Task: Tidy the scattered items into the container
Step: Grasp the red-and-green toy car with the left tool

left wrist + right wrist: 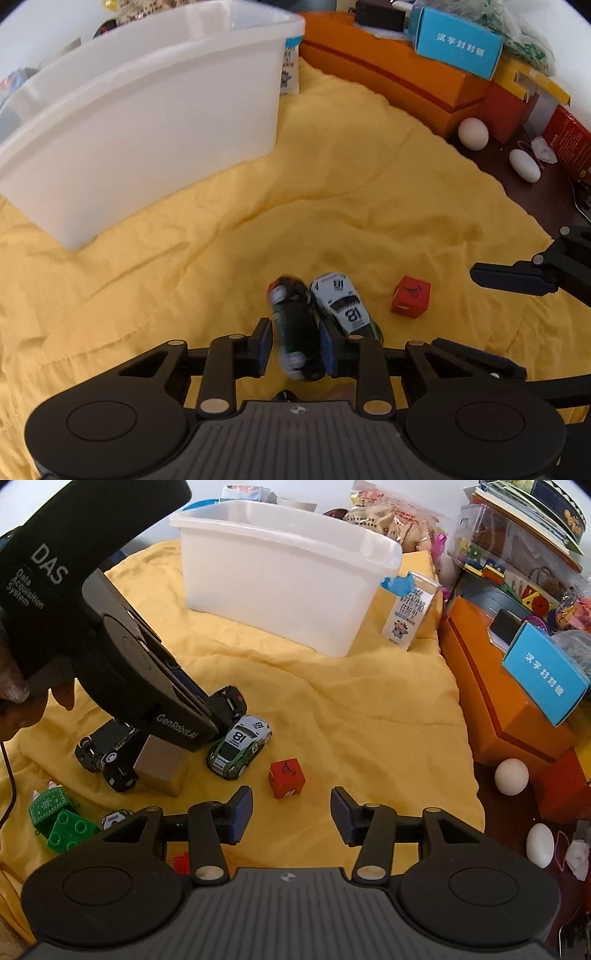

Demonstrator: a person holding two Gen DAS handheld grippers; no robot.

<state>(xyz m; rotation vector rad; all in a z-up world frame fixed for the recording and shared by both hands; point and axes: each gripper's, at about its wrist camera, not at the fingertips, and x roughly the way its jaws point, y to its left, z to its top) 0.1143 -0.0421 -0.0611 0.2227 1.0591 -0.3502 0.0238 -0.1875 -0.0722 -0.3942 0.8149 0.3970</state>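
Toys lie all over the yellow cloth [332,701], none seen in the white bin [280,587] yet. Left claw [295,345] squeezes a black car [295,325]. Right claw [291,818] hangs open near the red cube [287,778].

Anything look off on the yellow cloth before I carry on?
Yes: the black toy car at the left lies tipped over, wheels showing, against a tan block. The car between the left hand-held gripper fingers also sits underside-up. The white bin stands upright.
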